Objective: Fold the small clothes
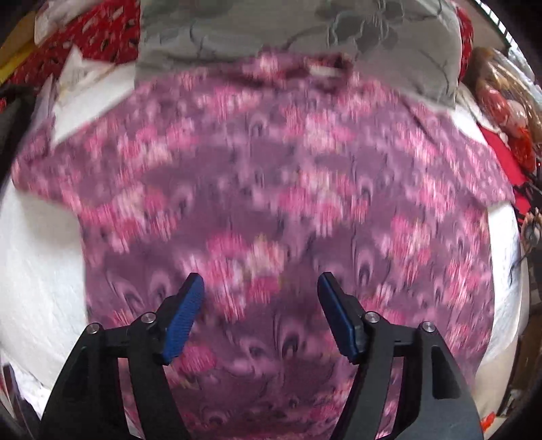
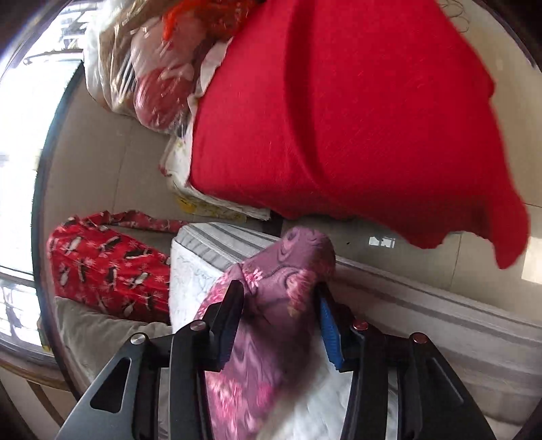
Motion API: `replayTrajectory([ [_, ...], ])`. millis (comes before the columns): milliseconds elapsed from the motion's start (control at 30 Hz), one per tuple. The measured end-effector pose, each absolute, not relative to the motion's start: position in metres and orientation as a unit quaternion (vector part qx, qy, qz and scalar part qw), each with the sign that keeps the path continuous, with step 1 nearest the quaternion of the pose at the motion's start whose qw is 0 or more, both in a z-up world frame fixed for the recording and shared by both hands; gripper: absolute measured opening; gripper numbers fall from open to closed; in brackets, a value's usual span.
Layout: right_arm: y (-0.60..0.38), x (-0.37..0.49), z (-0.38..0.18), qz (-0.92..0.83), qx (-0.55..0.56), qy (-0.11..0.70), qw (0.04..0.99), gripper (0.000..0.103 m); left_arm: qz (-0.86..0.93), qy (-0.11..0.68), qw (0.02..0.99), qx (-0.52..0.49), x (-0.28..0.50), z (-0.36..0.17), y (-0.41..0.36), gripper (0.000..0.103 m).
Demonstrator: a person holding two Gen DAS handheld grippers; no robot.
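Right hand-held gripper (image 2: 281,291) pinching purple shirt (image 2: 271,281), left hand-held gripper (image 1: 261,287) spread

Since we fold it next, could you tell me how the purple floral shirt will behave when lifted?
Probably floppy: the purple floral shirt bunches and droops between the right claw's fingers. Likely light, as one pinch seems to carry that fold. It lies spread flat under the open left claw.

White mattress (image 1: 37,270), grey pillow (image 1: 305,30), pale tiled floor (image 2: 111,162), bright daylit window (image 2: 20,111).

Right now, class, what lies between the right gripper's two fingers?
In the right wrist view, a bunched fold of the purple floral garment lies between the right gripper fingers.
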State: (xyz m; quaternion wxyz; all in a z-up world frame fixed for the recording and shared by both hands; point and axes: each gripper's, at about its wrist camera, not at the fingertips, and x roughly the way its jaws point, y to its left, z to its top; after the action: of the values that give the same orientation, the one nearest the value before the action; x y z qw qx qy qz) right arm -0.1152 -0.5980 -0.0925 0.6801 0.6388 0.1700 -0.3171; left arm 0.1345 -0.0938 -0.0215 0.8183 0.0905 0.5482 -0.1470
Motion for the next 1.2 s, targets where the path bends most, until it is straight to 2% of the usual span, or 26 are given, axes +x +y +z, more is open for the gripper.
replayTrajectory([
  [33,-0.598,-0.116,-0.088,-0.319,0.628,0.167,0.69,0.025,-0.146,0.539,0.825,0.087,0.142,-0.015,-0.095,0.069],
  [67,-0.599,-0.116,-0.08,-0.318,0.613,0.157,0.706,0.015,-0.143,0.529,0.833,0.08,0.151,-0.01,-0.096,0.069],
  [200,-0.595,-0.123,-0.035,-0.336,0.545,0.118,0.759,0.014,-0.12,0.529,0.838,0.051,0.182,-0.014,-0.095,0.069],
  [300,-0.592,-0.095,-0.018,-0.36,0.476,0.202,0.776,0.013,-0.112,0.562,0.819,0.01,0.193,-0.031,-0.088,0.069],
  [433,-0.556,-0.071,0.004,-0.289,0.459,0.201,0.816,0.013,-0.108,0.558,0.823,-0.001,0.192,-0.036,-0.087,0.069],
  [800,-0.37,0.058,0.022,-0.071,0.419,0.303,0.853,0.014,-0.15,0.571,0.805,-0.056,0.161,-0.022,-0.045,0.069],
  [1200,-0.166,0.133,0.022,0.05,0.359,0.386,0.848,0.014,-0.176,0.559,0.803,-0.104,0.149,0.013,0.025,0.069],
])
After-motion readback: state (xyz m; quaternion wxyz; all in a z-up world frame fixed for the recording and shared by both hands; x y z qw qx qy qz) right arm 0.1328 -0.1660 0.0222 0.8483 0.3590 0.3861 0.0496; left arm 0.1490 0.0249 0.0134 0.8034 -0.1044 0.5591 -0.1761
